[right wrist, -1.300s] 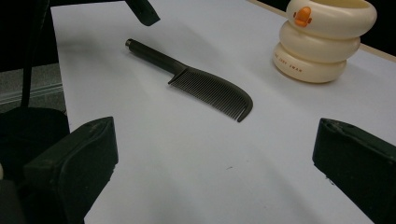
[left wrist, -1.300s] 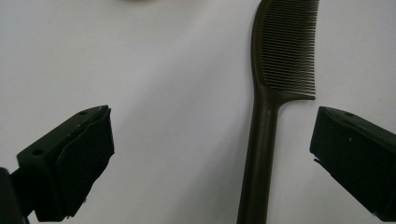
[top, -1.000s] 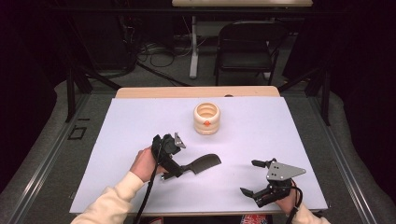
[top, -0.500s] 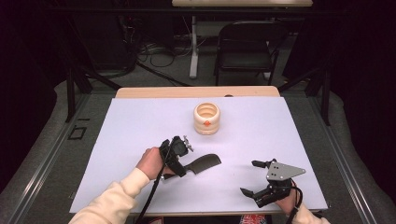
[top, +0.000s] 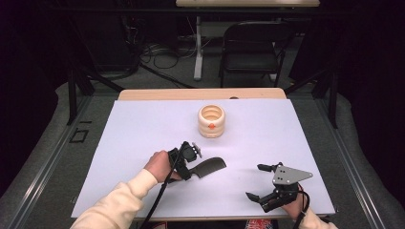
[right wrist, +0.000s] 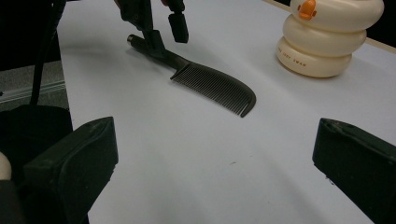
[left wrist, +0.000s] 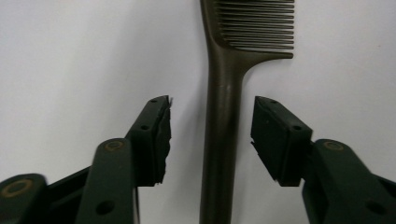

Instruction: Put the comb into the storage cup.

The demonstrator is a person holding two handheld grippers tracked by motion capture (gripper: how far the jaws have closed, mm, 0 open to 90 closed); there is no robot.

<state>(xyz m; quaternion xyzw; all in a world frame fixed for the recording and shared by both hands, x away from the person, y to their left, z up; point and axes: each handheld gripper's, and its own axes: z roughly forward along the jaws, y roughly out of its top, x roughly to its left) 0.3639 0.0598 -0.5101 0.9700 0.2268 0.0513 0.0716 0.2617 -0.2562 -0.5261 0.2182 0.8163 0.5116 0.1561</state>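
A dark comb lies flat on the white sheet, teeth end pointing right. My left gripper hovers over its handle, open. In the left gripper view the comb handle runs between the two pads with gaps on both sides. From the right gripper view the comb lies ahead, and the left gripper straddles its handle there. My right gripper stands open near the front right of the sheet, nothing between its jaws.
A cream ringed cup with an orange mark stands at the sheet's far middle, also at top right in the right gripper view. The white sheet covers a wooden table. A chair stands beyond.
The left hand and its gripper have slid down and slightly left along the comb towards the handle end. The comb and the right gripper have stayed put.
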